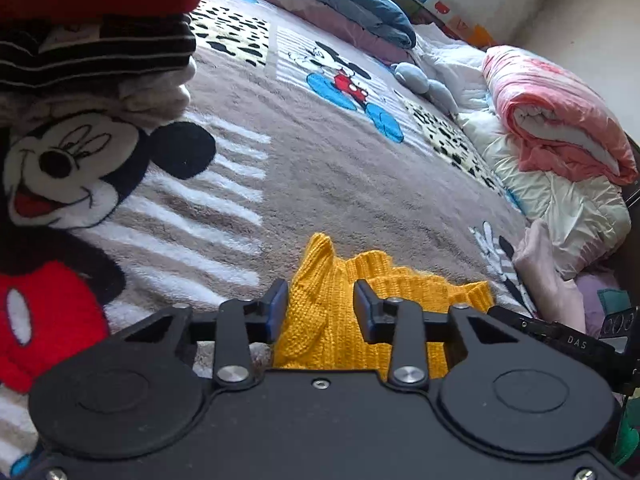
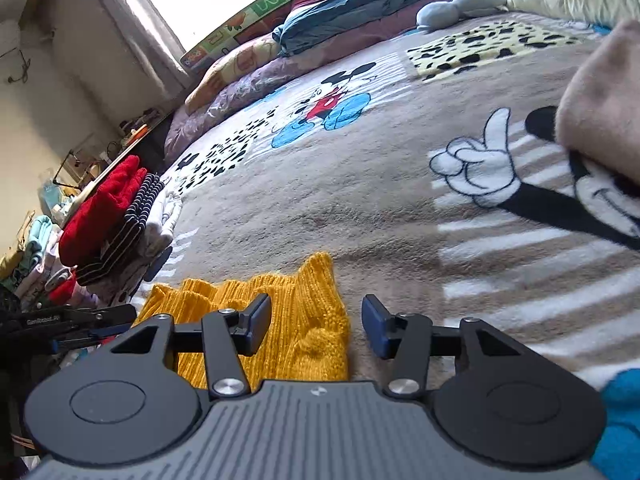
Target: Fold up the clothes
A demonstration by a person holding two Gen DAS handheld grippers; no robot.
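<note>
Both grippers, left (image 1: 320,306) and right (image 2: 316,324), hang jaws apart over a yellow knit (image 1: 332,300) whose near end their bodies hide.

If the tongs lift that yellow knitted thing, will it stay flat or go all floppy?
Probably floppy: the yellow knit already lies bunched in soft folds on the blanket. Its chunky ribbing should grip rather than slip. The loose ends would likely droop and stretch a little.

We are holding the left hand-held gripper (image 1: 321,306) with its jaws parted around the yellow knitted garment (image 1: 332,280) lying on the cartoon-print blanket (image 1: 320,184).
</note>
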